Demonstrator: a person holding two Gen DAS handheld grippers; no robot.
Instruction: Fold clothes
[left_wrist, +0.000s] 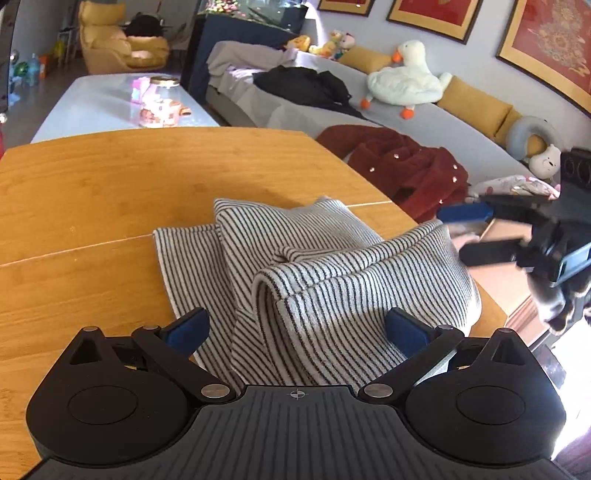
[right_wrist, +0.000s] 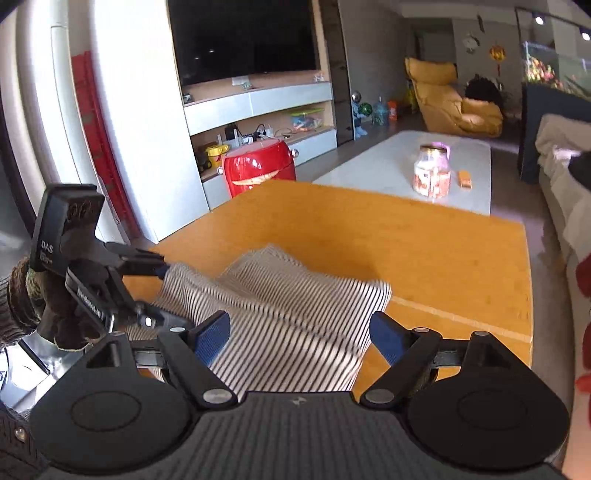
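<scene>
With the left tongs (left_wrist: 295, 328) and right tongs (right_wrist: 300, 338) both spread, the bunched striped garment (left_wrist: 314, 273) near the desk (left_wrist: 110, 184) edge is best flattened before creasing.

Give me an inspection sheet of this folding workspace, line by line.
Surface: wooden table, a pale seam line across it; bare apart from the garment.
Job's things: striped garment, partly folded and bunched, layers overlapping, lying near the table's right edge.
Clutter: nothing seen on the wooden table.
Grippers: left gripper open, fingers either side of the garment; right gripper open over the garment's other end.
Cables: none on the table; a tangle on the TV unit shelf.
Surroundings: grey sofa with red coat, black clothing and plush goose; white coffee table with a jar; red stool.
</scene>
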